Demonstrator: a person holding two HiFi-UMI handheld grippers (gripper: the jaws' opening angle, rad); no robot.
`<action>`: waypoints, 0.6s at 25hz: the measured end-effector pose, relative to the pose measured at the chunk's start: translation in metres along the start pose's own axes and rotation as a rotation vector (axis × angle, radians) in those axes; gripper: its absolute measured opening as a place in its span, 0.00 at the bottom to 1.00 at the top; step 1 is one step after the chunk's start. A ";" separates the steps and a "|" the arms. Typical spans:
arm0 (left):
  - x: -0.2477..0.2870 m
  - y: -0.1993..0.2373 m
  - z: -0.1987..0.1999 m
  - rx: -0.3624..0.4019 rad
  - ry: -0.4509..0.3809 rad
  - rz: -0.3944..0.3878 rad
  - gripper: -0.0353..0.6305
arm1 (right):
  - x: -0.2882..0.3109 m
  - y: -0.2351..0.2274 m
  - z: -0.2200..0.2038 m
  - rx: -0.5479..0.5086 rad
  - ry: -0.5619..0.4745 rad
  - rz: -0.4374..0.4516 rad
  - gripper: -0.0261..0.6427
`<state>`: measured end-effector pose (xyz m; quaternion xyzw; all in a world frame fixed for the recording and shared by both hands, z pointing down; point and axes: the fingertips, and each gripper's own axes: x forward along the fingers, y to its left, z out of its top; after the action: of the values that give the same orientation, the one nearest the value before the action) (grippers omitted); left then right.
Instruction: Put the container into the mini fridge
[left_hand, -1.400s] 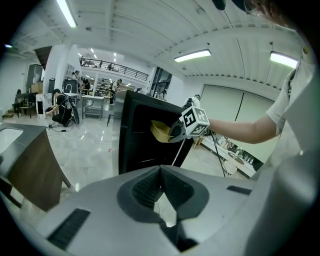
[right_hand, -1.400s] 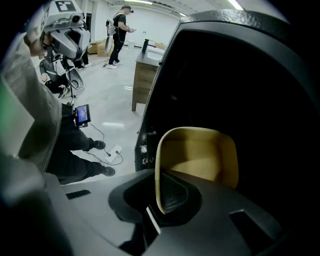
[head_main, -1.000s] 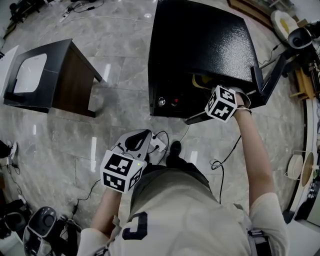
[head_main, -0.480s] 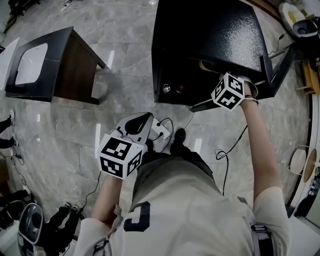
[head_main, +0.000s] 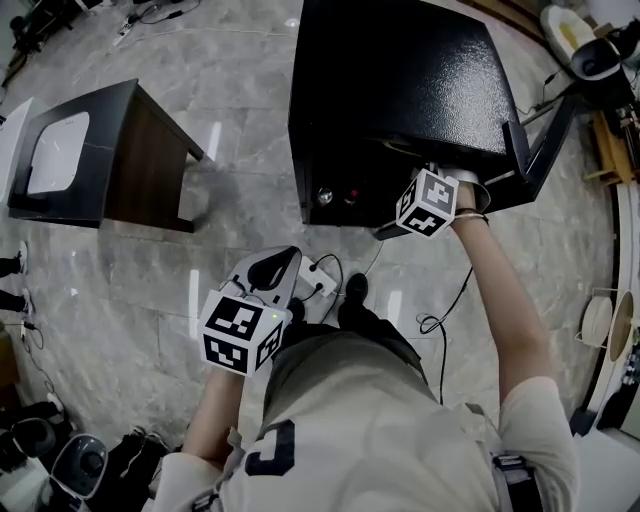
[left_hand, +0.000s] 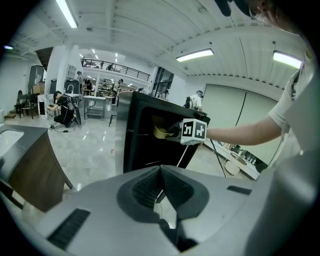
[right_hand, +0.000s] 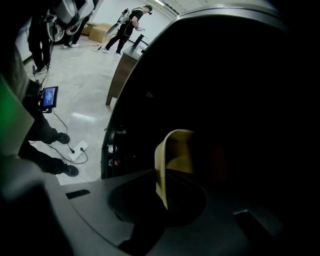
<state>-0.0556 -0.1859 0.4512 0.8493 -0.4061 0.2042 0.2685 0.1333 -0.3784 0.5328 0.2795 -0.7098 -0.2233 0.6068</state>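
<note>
Yellow-beige plastic container (right_hand: 176, 150): open vessel with a thin wall, lower centre of the right gripper view. It is carried inside the mouth of the mini fridge (head_main: 400, 80), with dark interior all around it. No shelf or floor of the cabinet can be made out beneath it.

Right gripper (right_hand: 162, 182): fingers clenched on the container's near rim only, so the body hangs forward of the grip.

Left gripper (left_hand: 161, 172): fingers closed together on nothing. It is held low at centre left of the head view, well apart from the fridge.

Mini fridge: black cabinet, upper centre of the head view. The dark panel at upper right is judged to be its open door (head_main: 545, 140).

Floor items: white power strip (head_main: 318, 283) just beside the person's feet, and a loose cable (head_main: 445, 310) looping below the right forearm.

Side table (head_main: 130, 150): dark, at far left, not involved.

Hazards, as judged:
- Edge grip. A pinch on one thin wall may let the container pivot or slide out, more so if it bumps anything.
- Blind placement. The interior is too dark to show a resting surface. Letting go before the base is supported would drop or tip the container.
- Frame contact. The container sits close to the upper edge of the opening, so a raised wrist could knock its rim there.
- Door. An elbow or the marker cube could catch on it during withdrawal.
- Cable and strip. A step forward could snag or pull them.
</note>
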 end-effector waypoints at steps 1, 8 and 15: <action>0.000 0.000 0.000 0.002 0.000 -0.002 0.14 | 0.002 -0.001 0.000 0.004 0.006 -0.017 0.09; -0.005 0.002 0.005 0.018 -0.008 -0.003 0.14 | 0.009 -0.014 -0.003 0.014 0.018 -0.106 0.09; -0.010 -0.002 0.007 0.036 -0.018 -0.016 0.14 | 0.013 -0.019 -0.002 0.059 0.005 -0.105 0.09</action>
<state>-0.0590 -0.1838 0.4400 0.8589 -0.3979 0.2017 0.2514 0.1358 -0.4008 0.5301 0.3347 -0.6989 -0.2332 0.5874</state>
